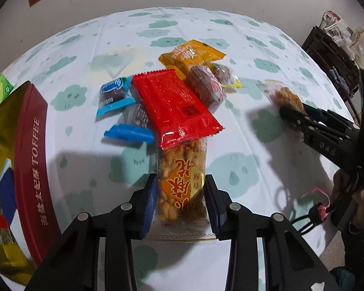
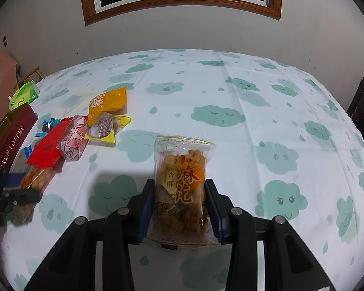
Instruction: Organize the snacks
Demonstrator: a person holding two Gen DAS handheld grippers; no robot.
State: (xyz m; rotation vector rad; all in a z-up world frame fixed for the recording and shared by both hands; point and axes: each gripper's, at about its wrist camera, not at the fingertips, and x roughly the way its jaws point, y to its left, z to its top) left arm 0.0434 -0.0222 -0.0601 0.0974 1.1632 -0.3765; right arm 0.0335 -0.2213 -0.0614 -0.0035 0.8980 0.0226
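My left gripper [image 1: 181,194] is shut on a clear packet of fried dough twists [image 1: 182,162], its blue pads pressing both long sides. The packet's far end lies under a red packet [image 1: 174,106]. Behind that are a yellow packet [image 1: 191,53], a blue-wrapped cake [image 1: 114,94] and a pink-wrapped cake [image 1: 203,84]. My right gripper [image 2: 179,194] is shut on a second twist packet [image 2: 182,167] at the table's middle, apart from the pile. An open red and gold toffee tin [image 1: 31,150] with some snacks inside stands to the left.
A cloud-patterned cloth [image 2: 254,92] covers the table. A green tissue box [image 2: 24,94] sits behind the tin. Dark wooden furniture [image 1: 327,48] stands off the right edge. A hand [image 1: 361,201] holds the right gripper's handle.
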